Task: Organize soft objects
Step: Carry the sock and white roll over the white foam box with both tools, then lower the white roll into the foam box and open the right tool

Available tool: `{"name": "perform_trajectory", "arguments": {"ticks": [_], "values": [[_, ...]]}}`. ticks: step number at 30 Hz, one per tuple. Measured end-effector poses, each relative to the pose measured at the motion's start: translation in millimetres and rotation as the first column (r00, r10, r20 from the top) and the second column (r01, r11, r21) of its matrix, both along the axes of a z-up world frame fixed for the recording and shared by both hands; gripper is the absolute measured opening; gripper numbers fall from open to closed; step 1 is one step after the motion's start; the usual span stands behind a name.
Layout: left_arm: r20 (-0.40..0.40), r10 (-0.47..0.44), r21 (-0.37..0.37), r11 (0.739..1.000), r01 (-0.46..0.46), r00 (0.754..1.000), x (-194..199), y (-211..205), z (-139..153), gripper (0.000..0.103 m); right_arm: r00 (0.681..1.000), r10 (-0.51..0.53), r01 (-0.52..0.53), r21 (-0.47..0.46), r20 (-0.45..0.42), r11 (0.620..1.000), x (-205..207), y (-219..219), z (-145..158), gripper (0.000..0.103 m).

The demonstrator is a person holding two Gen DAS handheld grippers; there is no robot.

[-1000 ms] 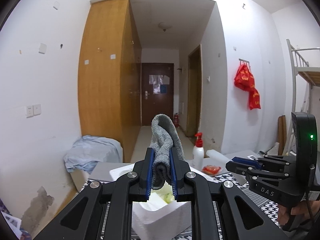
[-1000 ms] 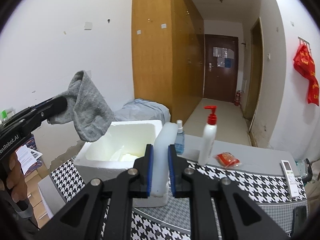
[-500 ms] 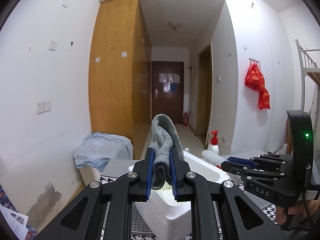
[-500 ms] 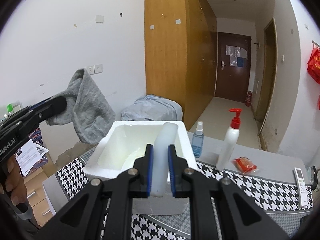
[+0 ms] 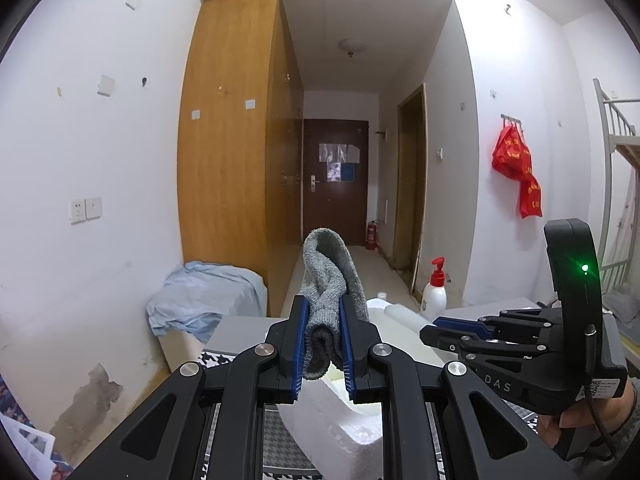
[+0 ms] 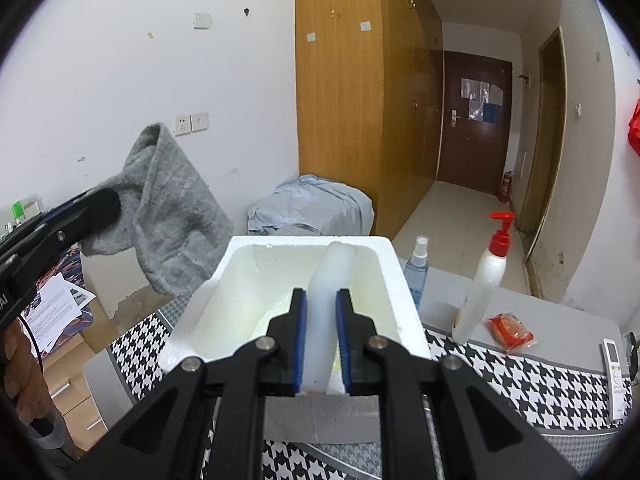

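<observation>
**Both claws loaded at the foam box**

In the left wrist view, the left gripper (image 5: 322, 348) was clamped on a grey sock (image 5: 326, 300), its blue pads squeezing the folded cloth from both sides while the loose end stood up toward 12 o'clock. Just below and beyond the jaws sat the white foam box (image 5: 340, 420), with a houndstooth cloth (image 5: 280, 440) under it. At 3 o'clock the right gripper (image 5: 436, 330) reached in from the side, pointing toward 9 o'clock, held by a hand (image 5: 588, 420) at 4 o'clock.

In the right wrist view, the right gripper (image 6: 321, 340) was closed narrowly on a pale foam strip (image 6: 330, 292), which ran up between the pads toward 12 o'clock, over the open box (image 6: 384, 280). Whether the strip touched the box's inside could not be told. At 9 o'clock the left gripper (image 6: 100, 210) held the sock (image 6: 172, 220) in the air, hanging just beside the box's left rim and apart from it.

Farther out, at 2 o'clock, a small spray bottle (image 6: 416, 272) stood just beside the box, then a pump bottle (image 6: 484, 280), a red packet (image 6: 510, 330) and a remote (image 6: 614, 376) on the table (image 6: 560, 320). Beyond the box at 12 o'clock lay a blue cloth heap (image 6: 312, 204), with a wardrobe (image 6: 352, 100) behind it and a dark door (image 6: 474, 124) at the far end.
</observation>
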State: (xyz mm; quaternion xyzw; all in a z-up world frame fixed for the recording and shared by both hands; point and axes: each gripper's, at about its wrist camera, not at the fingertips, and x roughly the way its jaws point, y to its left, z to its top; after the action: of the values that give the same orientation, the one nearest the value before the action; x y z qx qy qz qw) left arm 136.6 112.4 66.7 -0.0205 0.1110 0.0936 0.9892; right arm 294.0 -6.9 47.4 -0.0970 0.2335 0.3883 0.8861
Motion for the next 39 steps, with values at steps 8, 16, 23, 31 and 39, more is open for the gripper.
{"name": "perform_trajectory", "arguments": {"ticks": [8,16,23,31,39], "values": [[-0.007,-0.005,-0.012,1.000,0.005,1.000,5.5,4.1,-3.6,0.017,1.000,0.008,-0.008,-0.006,-0.027,1.000,8.7,6.8,-4.2,0.027],[-0.015,-0.005,-0.018,1.000,0.004,1.000,8.4,4.0,-2.8,0.017,1.000,0.005,-0.006,-0.018,-0.030,1.000,6.7,7.2,-5.7,0.060],[-0.014,-0.006,-0.014,1.000,0.006,1.000,10.2,3.5,-2.5,0.017,1.000,-0.010,0.009,-0.009,-0.016,1.000,2.4,-0.4,-2.4,0.081],[-0.032,-0.013,-0.017,1.000,0.013,0.999,16.6,1.4,-6.8,0.017,0.999,-0.038,0.038,-0.010,-0.008,0.999,3.0,-12.4,-1.3,0.085],[-0.031,-0.025,-0.016,1.000,0.025,0.999,20.1,-0.2,-5.8,0.017,0.998,-0.067,0.067,0.000,0.000,0.998,3.4,-26.0,-0.1,0.091]]}}
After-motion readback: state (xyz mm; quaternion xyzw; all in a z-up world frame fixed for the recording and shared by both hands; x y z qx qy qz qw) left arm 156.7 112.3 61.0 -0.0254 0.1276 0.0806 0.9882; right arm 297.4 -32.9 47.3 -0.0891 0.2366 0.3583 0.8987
